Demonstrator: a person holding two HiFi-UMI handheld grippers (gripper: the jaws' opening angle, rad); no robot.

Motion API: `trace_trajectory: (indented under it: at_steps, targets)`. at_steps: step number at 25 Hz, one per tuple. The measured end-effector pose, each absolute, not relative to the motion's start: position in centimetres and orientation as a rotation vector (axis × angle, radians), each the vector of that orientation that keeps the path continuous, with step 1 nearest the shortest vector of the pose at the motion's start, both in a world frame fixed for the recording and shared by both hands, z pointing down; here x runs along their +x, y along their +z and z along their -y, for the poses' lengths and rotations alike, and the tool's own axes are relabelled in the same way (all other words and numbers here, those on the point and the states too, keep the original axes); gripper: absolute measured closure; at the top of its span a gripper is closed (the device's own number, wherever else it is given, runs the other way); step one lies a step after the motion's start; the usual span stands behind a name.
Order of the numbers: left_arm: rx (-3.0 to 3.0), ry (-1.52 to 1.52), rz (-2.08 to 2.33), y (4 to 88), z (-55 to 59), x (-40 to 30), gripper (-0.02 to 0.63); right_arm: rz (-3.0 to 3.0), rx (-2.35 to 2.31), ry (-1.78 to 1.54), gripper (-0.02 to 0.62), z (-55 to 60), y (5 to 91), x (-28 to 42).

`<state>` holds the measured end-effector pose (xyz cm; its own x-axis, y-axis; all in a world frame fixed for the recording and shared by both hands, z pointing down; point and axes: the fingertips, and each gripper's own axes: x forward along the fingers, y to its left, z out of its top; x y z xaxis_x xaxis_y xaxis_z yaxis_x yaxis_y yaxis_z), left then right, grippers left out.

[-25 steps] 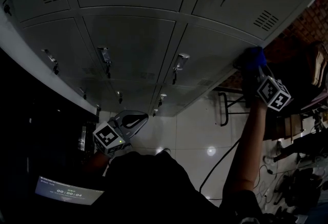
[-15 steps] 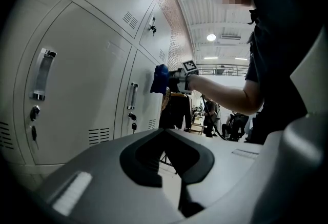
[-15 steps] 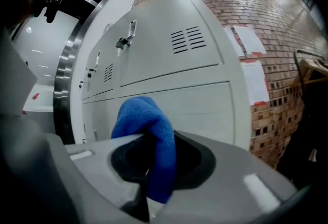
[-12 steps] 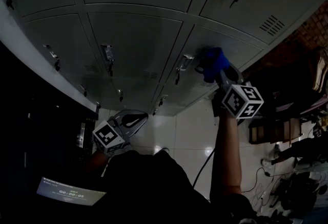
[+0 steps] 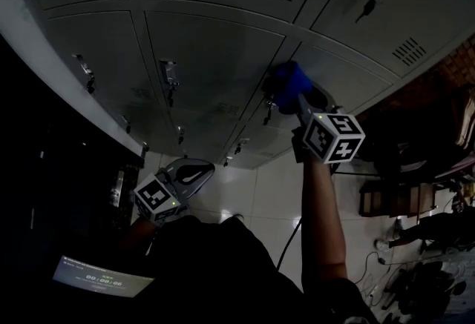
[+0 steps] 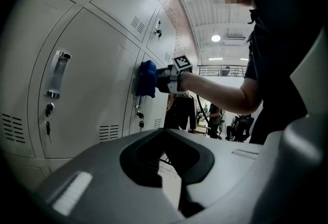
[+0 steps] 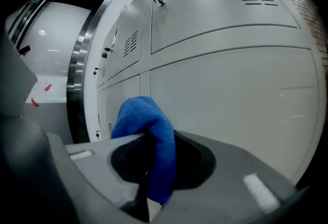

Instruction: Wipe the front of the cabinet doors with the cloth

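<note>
Wiping step in hand: right gripper (image 5: 300,104), clamped on the blue cloth (image 5: 286,81), sits against a cabinet door (image 5: 215,55) by its handle (image 5: 269,106); suggest flat, even strokes skirting the handle; left gripper (image 5: 185,176) closed, empty, low; contact patch hidden, lower doors too dim.

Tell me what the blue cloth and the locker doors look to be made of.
The blue cloth shows a fuzzy pile and limp folds, so it is probably microfibre or terry. The locker doors are smooth pale grey with pressed louvre vents and crisp seams. They look like painted sheet metal with a satin finish.
</note>
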<state>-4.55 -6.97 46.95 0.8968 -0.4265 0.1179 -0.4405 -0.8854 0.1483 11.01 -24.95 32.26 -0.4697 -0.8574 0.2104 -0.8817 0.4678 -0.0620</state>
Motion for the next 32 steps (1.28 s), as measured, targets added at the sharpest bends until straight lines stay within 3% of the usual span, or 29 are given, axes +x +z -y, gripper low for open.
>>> trace_trajectory:
  at_steps: [10,32]
  targets:
    - [2.896,0.122,0.639,46.3,7.1,-3.7,0.606,2.545,1.531,0.285,0.526,24.8,32.6,13.0]
    - [2.925,0.169,0.553,46.9,6.6,-0.9,0.606,2.234,2.023,0.359,0.526,22.7,33.0,34.1]
